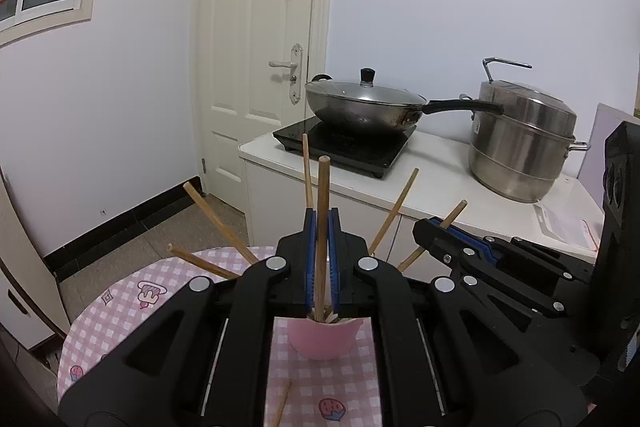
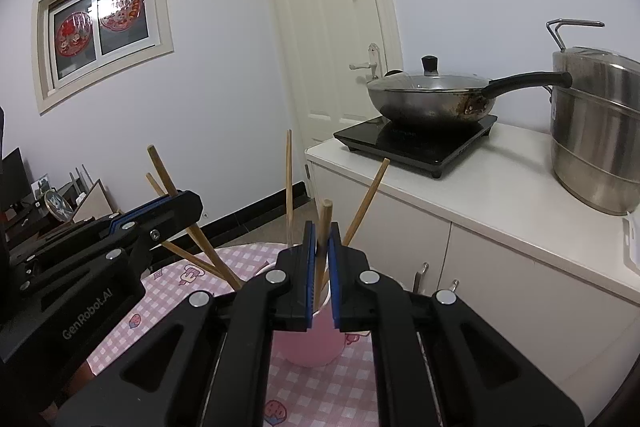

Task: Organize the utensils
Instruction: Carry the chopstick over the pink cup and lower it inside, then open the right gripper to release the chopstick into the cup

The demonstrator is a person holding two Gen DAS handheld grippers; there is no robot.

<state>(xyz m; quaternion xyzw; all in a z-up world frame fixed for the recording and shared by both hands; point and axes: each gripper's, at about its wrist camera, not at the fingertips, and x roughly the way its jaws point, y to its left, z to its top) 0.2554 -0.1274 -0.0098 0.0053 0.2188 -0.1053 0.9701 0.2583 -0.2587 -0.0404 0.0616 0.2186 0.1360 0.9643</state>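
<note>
Both claws are clenched, each on one wooden chopstick. My left claw (image 1: pixel 321 223) pinches a chopstick (image 1: pixel 322 195) between its blue pads, the stick standing almost upright with its lower end down in the pink cup (image 1: pixel 325 341). My right claw (image 2: pixel 320 239) grips a second chopstick (image 2: pixel 325 223) the same way, its lower end also inside the cup (image 2: pixel 308 347).

From the left wrist view, the right claw (image 1: pixel 434 227) comes in at three o'clock of mine. From the right wrist view, the left claw (image 2: pixel 176 205) sits at nine o'clock.

More chopsticks fan out of the cup and crowd the space around both claws: two lean toward ten o'clock (image 1: pixel 218 223), one stands upright just behind my left pads (image 1: pixel 306 171), and another tilts toward one o'clock (image 1: pixel 394 211). One loose chopstick (image 1: pixel 283 403) lies on the table at six o'clock of the cup.

That cup stands on a table (image 1: pixel 120 311) covered in pink checked cloth. Beyond it, at one o'clock, a white cabinet (image 1: pixel 440 179) carries a black cooktop (image 1: pixel 344 143) with a lidded wok (image 1: pixel 364 107) on it, and a steel steamer pot (image 1: pixel 520 143) well apart at two o'clock. A white door (image 1: pixel 256 39) closes off the twelve o'clock side.
</note>
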